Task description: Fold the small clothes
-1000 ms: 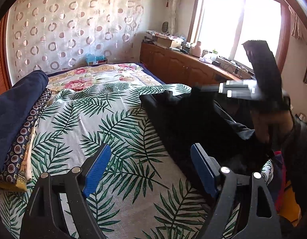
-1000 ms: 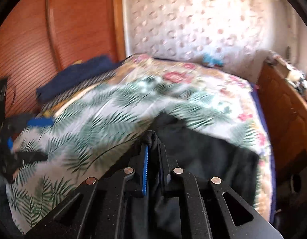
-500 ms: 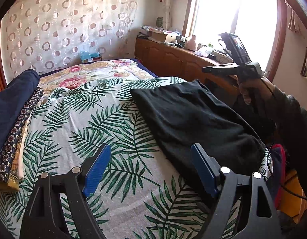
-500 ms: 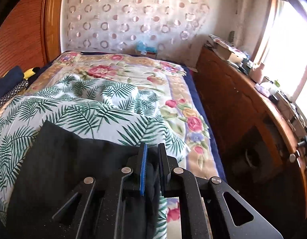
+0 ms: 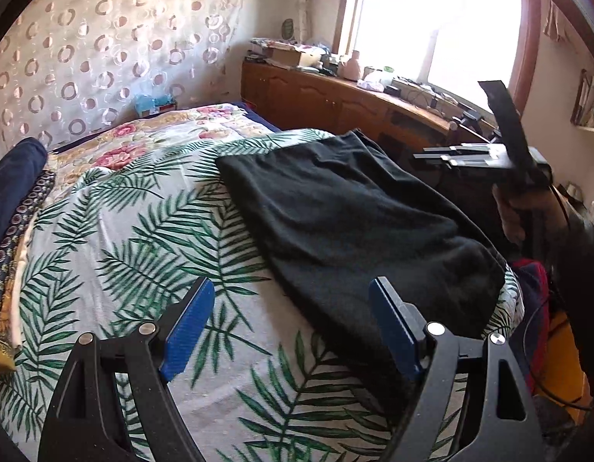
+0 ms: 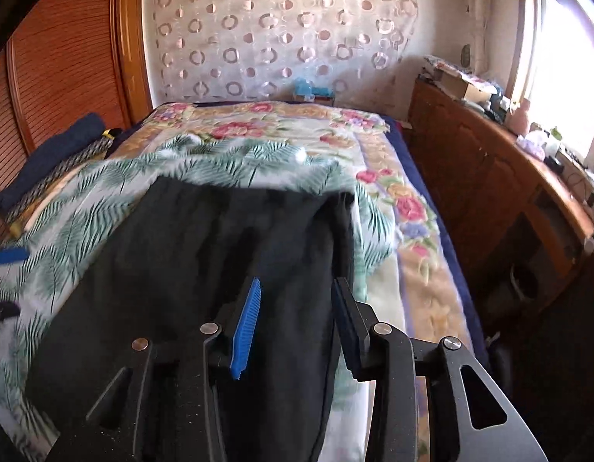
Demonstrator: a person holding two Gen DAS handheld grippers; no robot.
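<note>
The right gripper (image 6: 295, 323), which half a second ago was clenched on the edge of the black garment (image 5: 351, 215), has now let go: its blue pads stand apart with the cloth lying loose beneath and between them, no longer pinched. That suggests the garment has just been dragged into place and laid down, so the spreading step looks finished and the first fold can begin. The left gripper (image 5: 291, 331) is released as before, hovering wide open and empty above the leaf-print sheet (image 5: 150, 238) near the bed's front edge, its right pad just over the garment's near border. The garment lies mostly flat along the right side of the bed (image 6: 378, 146), running from the front right corner towards the middle. It is plain, dark and soft, with shallow wrinkles along its right side, where a strip appears doubled over near the bed's right edge.
</note>
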